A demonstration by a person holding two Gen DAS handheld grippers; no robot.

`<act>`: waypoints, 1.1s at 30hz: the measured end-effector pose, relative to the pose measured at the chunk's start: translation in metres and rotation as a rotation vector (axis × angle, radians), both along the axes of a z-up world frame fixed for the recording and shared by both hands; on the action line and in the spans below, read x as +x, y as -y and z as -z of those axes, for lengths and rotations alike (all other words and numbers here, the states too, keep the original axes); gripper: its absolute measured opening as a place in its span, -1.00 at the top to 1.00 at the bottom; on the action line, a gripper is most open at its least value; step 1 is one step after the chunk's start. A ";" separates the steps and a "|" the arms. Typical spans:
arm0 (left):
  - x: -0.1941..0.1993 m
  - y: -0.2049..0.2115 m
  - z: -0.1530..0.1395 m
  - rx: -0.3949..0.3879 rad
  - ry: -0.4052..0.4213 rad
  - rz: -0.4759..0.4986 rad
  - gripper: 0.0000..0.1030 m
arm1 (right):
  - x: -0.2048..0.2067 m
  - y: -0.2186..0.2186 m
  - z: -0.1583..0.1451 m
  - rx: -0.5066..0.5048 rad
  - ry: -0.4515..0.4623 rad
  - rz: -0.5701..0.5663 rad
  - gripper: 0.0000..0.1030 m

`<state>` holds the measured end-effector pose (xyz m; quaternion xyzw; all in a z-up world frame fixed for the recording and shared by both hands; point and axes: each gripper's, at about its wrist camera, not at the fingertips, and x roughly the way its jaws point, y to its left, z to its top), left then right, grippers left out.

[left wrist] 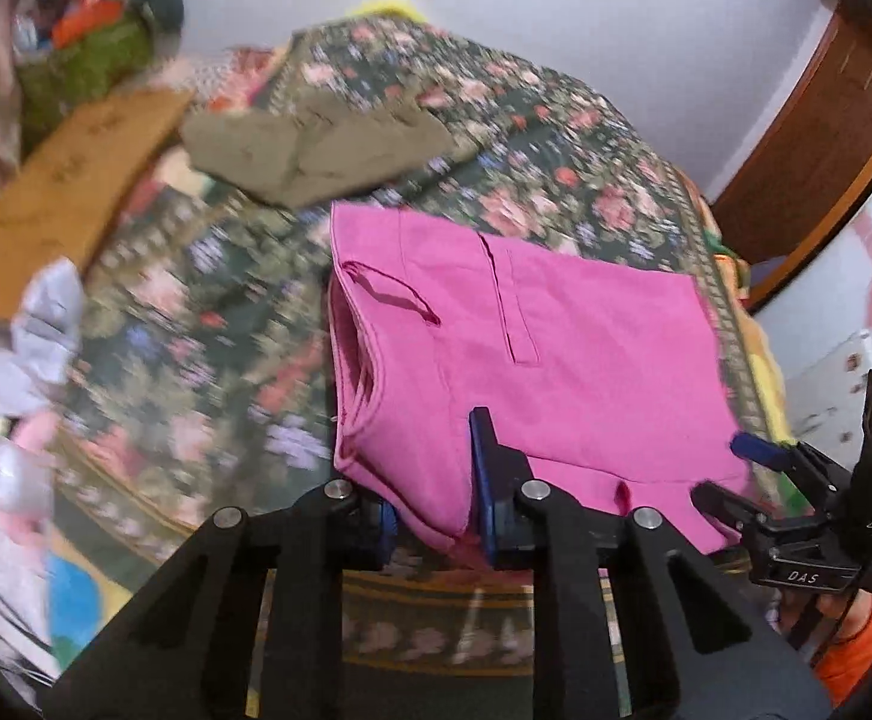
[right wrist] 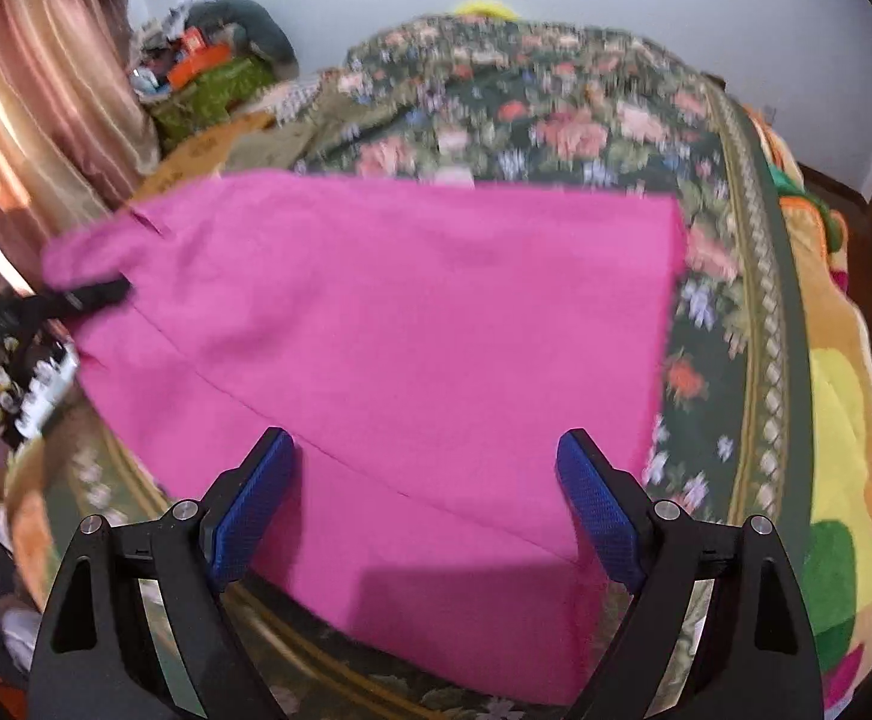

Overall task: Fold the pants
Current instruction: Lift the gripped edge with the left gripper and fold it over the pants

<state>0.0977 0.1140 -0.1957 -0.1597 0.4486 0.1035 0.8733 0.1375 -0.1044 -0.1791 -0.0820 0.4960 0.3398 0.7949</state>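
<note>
While lying folded into a thick rectangle on the floral bedspread [left wrist: 532, 138], the pink pants [left wrist: 514, 348] are sitting near the bed's front edge, waistband and pocket slit facing up. The left gripper [left wrist: 436, 510] is closing around the near corner of the stack at about 6 o'clock in its own view; pink layers are filling the narrow gap between its blue pads, so it appears to be holding that corner. The right gripper [right wrist: 429, 510] is hovering over the near edge with its jaws spread wide and holding nothing.

A likely trouble: if the left gripper is pinching only the upper layers, lifting may peel the stack apart and undo the fold. The stack's closeness to the bed edge also risks a slide off.

Beyond the pants, at 11 o'clock in the left view, olive-green clothing [left wrist: 315, 150] is lying farther up the bed, beside a sheet of cardboard [left wrist: 75, 192]. Motion blur is softening everything, so the layer count and the exact grip depth cannot be made out.
</note>
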 end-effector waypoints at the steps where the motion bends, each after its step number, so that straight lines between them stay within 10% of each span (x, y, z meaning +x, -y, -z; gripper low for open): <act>1: -0.003 0.000 -0.003 0.041 0.006 0.007 0.60 | -0.001 0.001 0.004 0.002 -0.014 -0.004 -0.69; 9: 0.002 0.028 -0.037 0.232 0.074 0.089 0.60 | -0.005 0.001 0.003 0.032 -0.016 -0.005 -0.71; 19: 0.043 0.104 -0.082 0.278 0.185 0.314 0.64 | -0.008 0.009 0.002 0.053 -0.002 0.015 -0.71; 33: 0.103 0.174 -0.026 0.009 -0.004 0.537 0.67 | -0.008 0.088 -0.026 0.052 0.081 0.207 -0.71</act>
